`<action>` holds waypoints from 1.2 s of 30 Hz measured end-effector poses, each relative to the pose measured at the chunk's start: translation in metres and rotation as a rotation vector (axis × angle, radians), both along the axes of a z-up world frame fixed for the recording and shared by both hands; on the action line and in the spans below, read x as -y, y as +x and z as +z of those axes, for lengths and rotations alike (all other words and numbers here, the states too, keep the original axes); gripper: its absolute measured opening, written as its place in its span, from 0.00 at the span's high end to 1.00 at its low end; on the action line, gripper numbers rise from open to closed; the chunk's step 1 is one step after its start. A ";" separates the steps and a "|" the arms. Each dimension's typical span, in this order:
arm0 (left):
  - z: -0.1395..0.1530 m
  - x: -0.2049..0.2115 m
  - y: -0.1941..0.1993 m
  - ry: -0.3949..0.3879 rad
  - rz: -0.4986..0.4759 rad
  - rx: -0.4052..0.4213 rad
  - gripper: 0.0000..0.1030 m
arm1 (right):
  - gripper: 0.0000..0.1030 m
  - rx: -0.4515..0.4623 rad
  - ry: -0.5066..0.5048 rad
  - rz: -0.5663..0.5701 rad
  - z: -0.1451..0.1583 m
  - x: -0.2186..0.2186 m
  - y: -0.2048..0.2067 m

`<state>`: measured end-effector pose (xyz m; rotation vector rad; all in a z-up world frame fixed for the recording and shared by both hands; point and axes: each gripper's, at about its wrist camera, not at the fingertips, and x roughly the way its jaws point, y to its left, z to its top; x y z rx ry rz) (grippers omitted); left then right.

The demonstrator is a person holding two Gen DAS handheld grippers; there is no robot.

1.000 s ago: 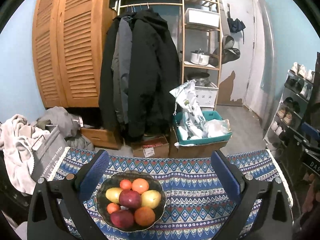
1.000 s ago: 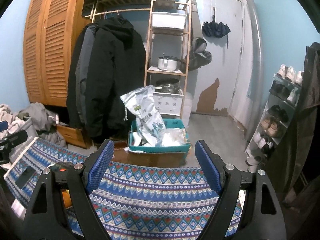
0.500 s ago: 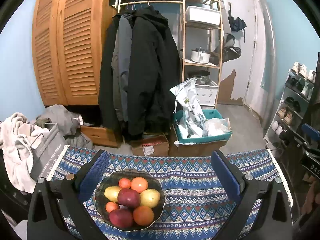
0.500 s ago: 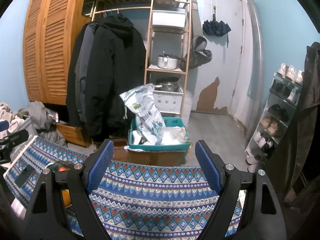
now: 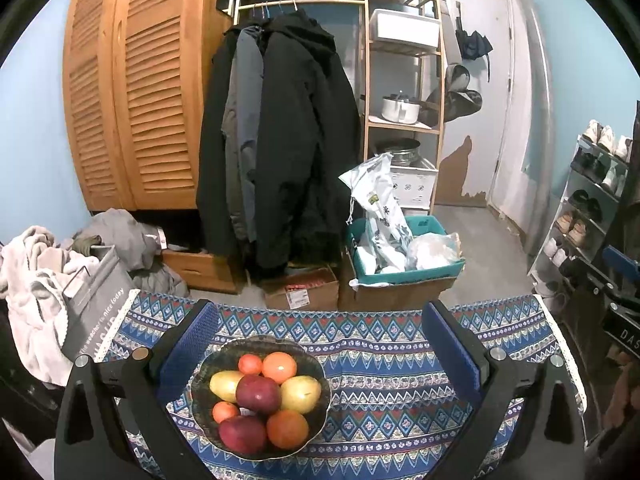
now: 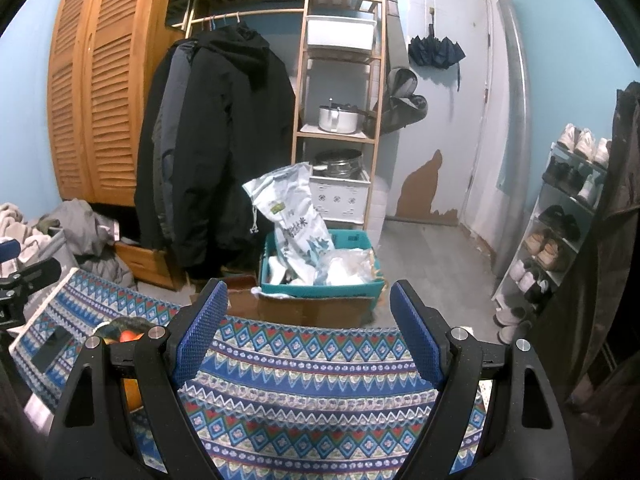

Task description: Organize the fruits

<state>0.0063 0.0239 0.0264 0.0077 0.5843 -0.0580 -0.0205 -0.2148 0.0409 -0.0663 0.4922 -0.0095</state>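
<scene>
A dark bowl [image 5: 320,368] stands on the patterned blue tablecloth [image 5: 392,364], heaped with fruit: two red apples [image 5: 258,393], two yellow fruits [image 5: 301,393] and several oranges [image 5: 279,365]. My left gripper [image 5: 320,320] hovers over the cloth, open, its blue pads [image 5: 188,348] well apart, with the bowl low between them and untouched. In the right wrist view my right gripper [image 6: 306,304] is open above the bare cloth [image 6: 312,364] with nothing between its fingers. The bowl [image 6: 126,326] peeks out behind its left finger.
Beyond the table's far edge stand cardboard boxes [image 5: 304,292] and a teal bin [image 5: 404,264] with bags. Hanging coats [image 5: 280,140], a wooden wardrobe [image 5: 136,92], a shelf unit [image 5: 404,92] and a shoe rack [image 5: 592,200] line the room. A laundry pile [image 5: 36,280] sits left. A dark phone-like slab [image 6: 50,346] lies on the cloth.
</scene>
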 end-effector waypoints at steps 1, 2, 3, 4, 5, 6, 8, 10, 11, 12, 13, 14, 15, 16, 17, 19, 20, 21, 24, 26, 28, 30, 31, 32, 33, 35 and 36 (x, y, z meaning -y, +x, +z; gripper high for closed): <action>0.000 0.000 0.000 -0.002 -0.001 0.000 0.01 | 0.20 0.001 0.001 -0.001 0.000 0.000 0.000; 0.001 0.000 0.000 -0.004 -0.002 0.000 0.01 | 0.20 0.002 0.003 -0.001 0.000 0.001 0.000; 0.001 0.000 0.000 -0.004 -0.002 0.000 0.01 | 0.20 0.001 0.004 0.000 0.000 0.001 0.000; 0.001 0.000 0.000 -0.004 -0.002 0.000 0.01 | 0.20 0.001 0.004 0.000 0.000 0.001 0.000; 0.001 0.000 0.000 -0.004 -0.002 -0.001 0.01 | 0.20 0.002 0.003 0.000 0.000 0.001 0.000; 0.001 0.000 0.000 -0.005 -0.002 -0.002 0.01 | 0.20 0.002 0.002 0.000 0.000 0.001 0.001; 0.001 0.000 0.000 -0.006 -0.003 -0.002 0.01 | 0.20 0.001 0.001 -0.001 0.000 0.002 0.001; 0.001 0.000 0.000 -0.005 -0.004 -0.002 0.01 | 0.20 0.001 0.004 -0.002 0.000 0.003 0.001; 0.001 0.001 0.000 -0.004 -0.005 -0.001 0.01 | 0.20 0.001 0.005 0.000 0.000 0.003 0.000; 0.001 0.001 0.000 -0.003 -0.005 0.000 0.01 | 0.20 0.002 0.006 -0.001 0.000 0.003 0.000; 0.001 0.001 0.000 -0.004 -0.005 -0.001 0.01 | 0.20 0.002 0.006 -0.001 0.000 0.003 0.000; 0.001 0.001 0.000 -0.005 -0.006 -0.002 0.01 | 0.20 0.002 0.005 0.000 0.000 0.003 0.000; 0.001 0.002 0.000 -0.006 -0.006 -0.004 0.01 | 0.20 0.002 0.004 0.001 0.000 0.003 0.000; 0.001 0.002 0.000 -0.004 -0.004 -0.005 0.01 | 0.20 0.002 0.003 0.000 0.000 0.003 0.000; 0.001 0.002 -0.001 -0.005 -0.004 -0.006 0.01 | 0.20 0.002 0.004 0.000 0.000 0.003 0.000; 0.001 0.002 0.000 -0.005 -0.005 -0.006 0.01 | 0.20 0.001 0.003 0.002 0.000 0.003 0.001; 0.001 0.002 0.000 -0.005 -0.005 -0.005 0.01 | 0.20 0.001 0.002 0.003 0.000 0.003 0.001; 0.002 0.003 -0.001 -0.005 -0.004 -0.004 0.01 | 0.20 0.001 0.002 0.003 0.000 0.003 0.001; 0.001 0.002 0.000 -0.004 -0.002 -0.006 0.01 | 0.20 0.001 0.002 0.001 0.000 0.003 0.001; 0.001 0.003 0.000 -0.003 0.001 -0.010 0.01 | 0.20 0.001 0.003 0.001 0.000 0.003 0.001; 0.000 0.004 0.001 0.000 0.006 -0.017 0.01 | 0.20 0.002 0.003 0.002 0.000 0.003 0.001; 0.000 0.004 0.002 -0.001 0.007 -0.020 0.01 | 0.20 0.001 0.001 0.002 0.000 0.003 0.001; 0.000 0.004 0.002 -0.002 0.008 -0.020 0.01 | 0.20 0.000 0.001 0.002 0.000 0.002 0.001; 0.001 0.004 0.001 -0.002 0.010 -0.018 0.01 | 0.20 -0.001 0.001 0.002 0.000 0.002 0.001; 0.001 0.004 0.000 0.000 0.013 -0.014 0.01 | 0.20 -0.002 0.001 0.004 0.000 0.002 0.001; 0.002 0.004 0.000 0.005 0.020 -0.011 0.01 | 0.20 -0.005 -0.004 0.006 -0.001 0.001 0.001; 0.001 0.004 0.000 0.008 0.027 -0.012 0.01 | 0.20 -0.006 -0.006 0.007 -0.002 0.001 0.000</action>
